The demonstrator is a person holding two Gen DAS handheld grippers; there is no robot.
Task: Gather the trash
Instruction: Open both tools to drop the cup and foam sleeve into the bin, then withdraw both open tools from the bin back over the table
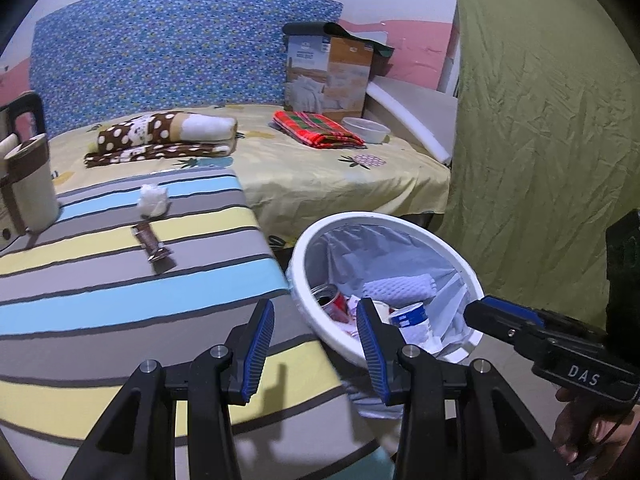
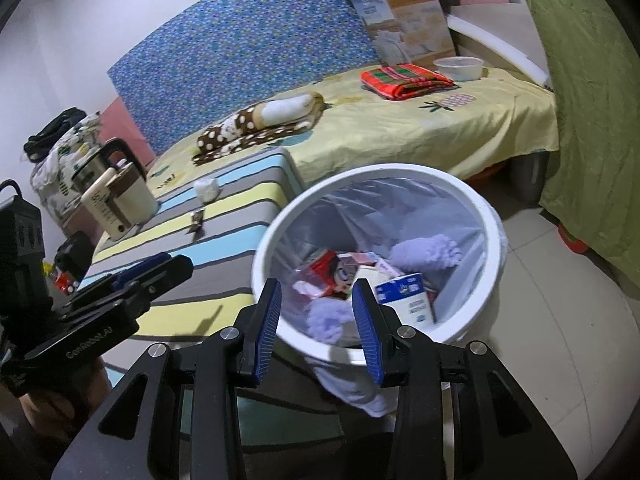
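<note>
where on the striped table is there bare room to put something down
The near half of the striped tabletop is bare, between the brown wrapper and its front edge. A smaller gap lies between the wrapper and the cream electric kettle. The far end is crowded: kettle, crumpled white tissue, wrapper. The white lined bin borders the right edge.

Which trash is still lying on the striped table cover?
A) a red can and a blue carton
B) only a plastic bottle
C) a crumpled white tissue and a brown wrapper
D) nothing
C: the crumpled white tissue and the brown wrapper lie on the striped cover, outside the white bin.
</note>
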